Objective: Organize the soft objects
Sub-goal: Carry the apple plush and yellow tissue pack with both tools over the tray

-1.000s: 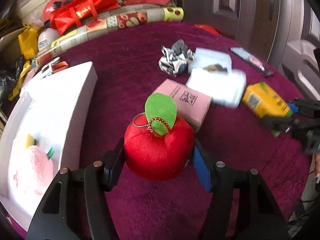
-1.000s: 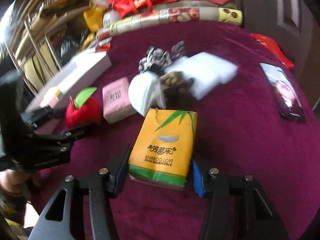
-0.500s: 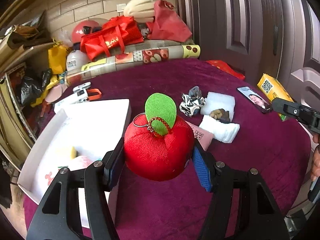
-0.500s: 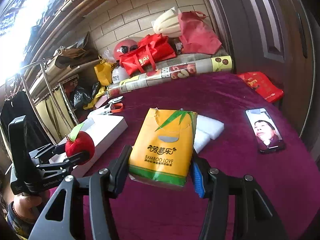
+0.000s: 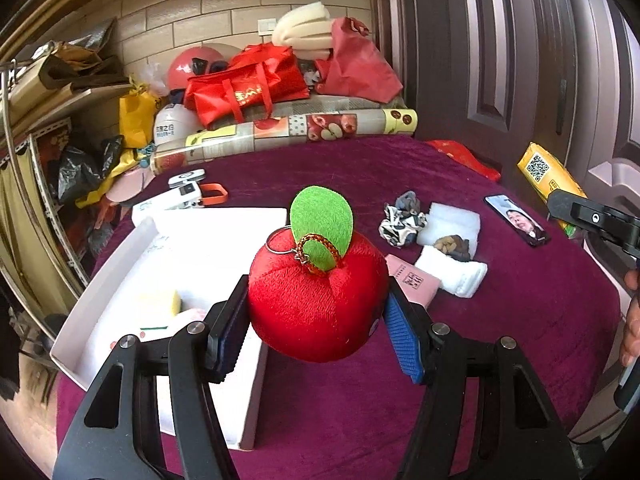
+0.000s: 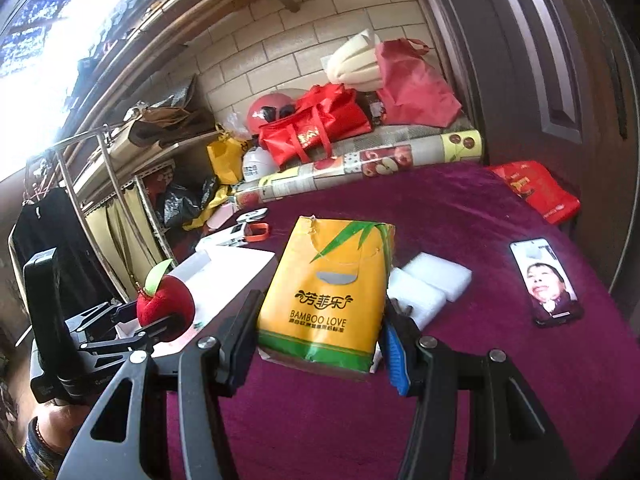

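Note:
My left gripper [image 5: 316,320] is shut on a red plush apple [image 5: 316,300] with a green leaf and holds it in the air beside the white tray [image 5: 100,272]; it also shows in the right wrist view [image 6: 164,308]. My right gripper [image 6: 320,340] is shut on a yellow tissue pack [image 6: 328,292] and holds it above the purple tablecloth [image 6: 460,360]. In the tray lie a yellow sponge [image 5: 160,304] and a pink soft thing, partly hidden. On the cloth lie a pink packet [image 5: 412,284], a white towel [image 5: 452,272], a white foam block [image 5: 452,224] and a crumpled patterned cloth [image 5: 402,220].
A phone [image 5: 516,220] lies at the cloth's right side. A red packet [image 6: 536,192] lies at the far right edge. A rolled fruit-print mat [image 5: 288,132], red bags [image 5: 248,88] and a shelf rack [image 6: 100,184] stand behind. A dark door [image 5: 500,60] is at the right.
Both grippers have risen from the table with their objects held. The views now look out over the whole table instead of down at it.

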### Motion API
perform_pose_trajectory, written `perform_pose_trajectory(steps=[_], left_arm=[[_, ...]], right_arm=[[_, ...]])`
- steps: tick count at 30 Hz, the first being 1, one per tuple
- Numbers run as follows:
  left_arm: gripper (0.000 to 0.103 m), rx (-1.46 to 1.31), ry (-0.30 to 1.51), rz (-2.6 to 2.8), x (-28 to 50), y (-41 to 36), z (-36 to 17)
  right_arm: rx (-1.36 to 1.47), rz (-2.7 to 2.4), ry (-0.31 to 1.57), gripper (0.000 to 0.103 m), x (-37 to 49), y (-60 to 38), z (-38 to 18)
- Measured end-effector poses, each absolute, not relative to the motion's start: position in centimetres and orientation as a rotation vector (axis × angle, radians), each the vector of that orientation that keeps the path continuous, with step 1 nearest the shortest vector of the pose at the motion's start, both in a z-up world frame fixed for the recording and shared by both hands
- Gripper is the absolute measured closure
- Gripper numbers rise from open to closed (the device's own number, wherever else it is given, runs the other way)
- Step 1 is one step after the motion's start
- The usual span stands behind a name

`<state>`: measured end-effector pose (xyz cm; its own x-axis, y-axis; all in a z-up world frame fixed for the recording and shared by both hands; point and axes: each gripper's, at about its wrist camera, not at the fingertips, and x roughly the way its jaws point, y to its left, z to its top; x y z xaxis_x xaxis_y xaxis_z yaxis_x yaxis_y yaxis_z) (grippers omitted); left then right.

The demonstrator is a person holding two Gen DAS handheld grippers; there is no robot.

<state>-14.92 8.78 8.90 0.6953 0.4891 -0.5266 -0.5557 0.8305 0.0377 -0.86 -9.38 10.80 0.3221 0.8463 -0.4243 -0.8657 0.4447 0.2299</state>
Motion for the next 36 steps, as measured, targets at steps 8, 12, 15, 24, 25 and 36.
perform_pose_trajectory(steps=[8,12,15,24,25,36], left_arm=[[0.04,-0.159,0.521,0.627,-16.9,10.2,9.3],[0.04,-0.173,0.505,0.653,-17.8,10.7,9.6],[0.04,-0.184,0.493,0.672,-18.6,11.3,9.7],[0.04,-0.214,0.469,0.727,-20.6,12.9,10.0],[0.04,-0.218,0.466,0.732,-20.8,13.1,10.1],[0.039,-0.293,0.398,0.859,-25.3,17.4,11.2]], right_arm=[[-0.076,1.174,0.502,0.049,-2.4,-7.6,11.8],[-0.088,1.19,0.494,0.049,-2.9,-6.7,12.3],[-0.1,1.203,0.488,0.049,-3.3,-6.0,12.7],[-0.143,1.244,0.466,0.049,-4.7,-3.3,13.6],[-0.151,1.247,0.465,0.049,-4.9,-2.8,13.6],[-0.205,1.288,0.522,0.049,-5.3,2.0,13.3]])
